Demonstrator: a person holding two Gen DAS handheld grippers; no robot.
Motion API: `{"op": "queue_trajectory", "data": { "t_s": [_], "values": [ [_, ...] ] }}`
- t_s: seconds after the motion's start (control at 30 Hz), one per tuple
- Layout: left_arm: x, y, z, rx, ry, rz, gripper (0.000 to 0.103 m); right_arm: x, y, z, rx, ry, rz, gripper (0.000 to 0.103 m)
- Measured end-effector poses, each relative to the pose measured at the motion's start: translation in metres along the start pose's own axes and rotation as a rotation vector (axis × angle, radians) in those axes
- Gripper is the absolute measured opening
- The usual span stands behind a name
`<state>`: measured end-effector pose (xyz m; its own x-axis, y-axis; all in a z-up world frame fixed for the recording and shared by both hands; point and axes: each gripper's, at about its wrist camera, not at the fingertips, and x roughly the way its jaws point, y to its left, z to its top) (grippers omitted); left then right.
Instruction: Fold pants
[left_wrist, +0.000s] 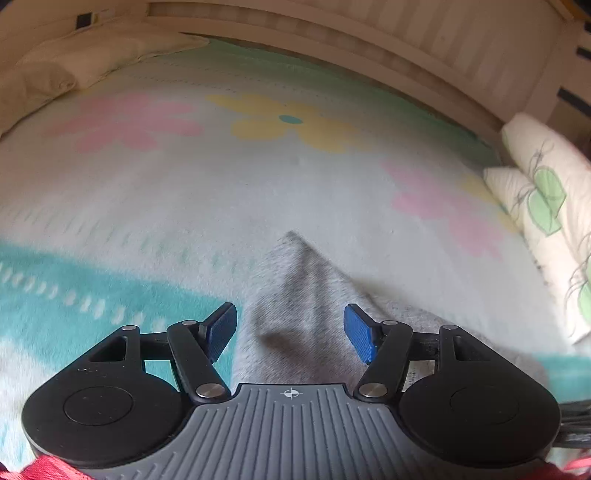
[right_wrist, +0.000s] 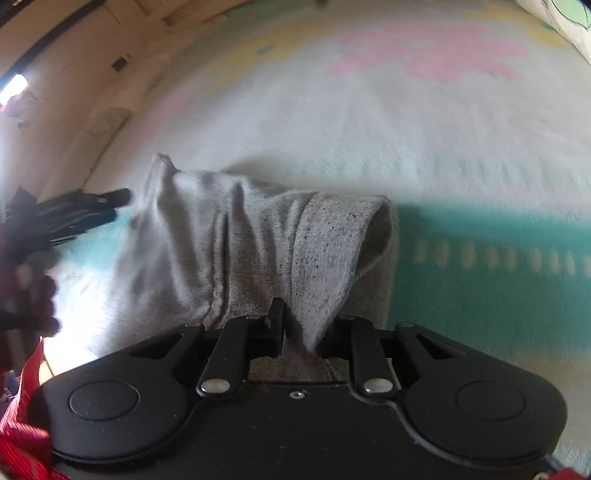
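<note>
- We have the grey pants (right_wrist: 236, 251) lying on a flowered blanket (left_wrist: 295, 192) that covers a bed; in the right wrist view they fill the centre of the frame, bunched and creased, with a rolled edge lifting at centre right.
- Our right gripper (right_wrist: 299, 332) sits at the bottom centre of that view with its jaws drawn close together and grey cloth pinched between them, so we read it as clamped on a fold of the pants.
- Our left gripper (left_wrist: 291, 332) is spread wide in the left wrist view, its blue pads (left_wrist: 221, 328) well apart at lower centre. A pointed grey corner of the pants runs up between them, but neither pad presses on it.
- In the right wrist view we also see that left gripper at the left edge, just beside the far side of the garment, with a gloved hand (right_wrist: 26, 280) below it.
- A leaf-printed pillow (left_wrist: 546, 199) lies at the right edge of the left wrist view, well clear of the cloth.
- We judge the step in hand to be taking hold of the garment on both sides: one side looks secured, the other not yet.
- Next, we think the left jaws must come down over the grey corner and close on it, catching both layers if possible.
- After that, lifting both holds together should let us straighten the creases before laying one half over the other.
- The picture is blurred, so we cannot tell which part of the pants each gripper faces.
</note>
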<state>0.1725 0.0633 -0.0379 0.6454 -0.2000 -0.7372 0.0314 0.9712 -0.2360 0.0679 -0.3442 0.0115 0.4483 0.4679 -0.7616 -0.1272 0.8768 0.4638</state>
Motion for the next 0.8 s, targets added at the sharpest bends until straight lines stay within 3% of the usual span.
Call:
{"op": "queue_trajectory", "data": {
  "t_s": [0.13, 0.27, 0.43, 0.53, 0.8],
  "values": [
    [0.014, -0.015, 0.005, 0.085, -0.001, 0.027, 0.062, -0.003, -0.001, -0.001, -0.001, 0.004, -0.002, 0.031],
    [0.039, -0.014, 0.014, 0.142, -0.005, 0.128, 0.062, 0.001, -0.001, 0.004, 0.018, 0.013, 0.006, 0.034],
    [0.063, 0.017, 0.022, 0.03, 0.051, 0.134, 0.065, 0.006, -0.002, 0.005, 0.022, 0.018, -0.016, 0.047],
    [0.064, 0.024, 0.023, 0.023, 0.055, 0.133, 0.068, 0.004, -0.01, 0.006, 0.04, 0.023, -0.019, 0.052],
    [0.031, 0.038, 0.029, -0.022, -0.035, 0.203, 0.066, -0.005, -0.008, 0.006, 0.023, 0.003, -0.056, 0.055]
  ]
}}
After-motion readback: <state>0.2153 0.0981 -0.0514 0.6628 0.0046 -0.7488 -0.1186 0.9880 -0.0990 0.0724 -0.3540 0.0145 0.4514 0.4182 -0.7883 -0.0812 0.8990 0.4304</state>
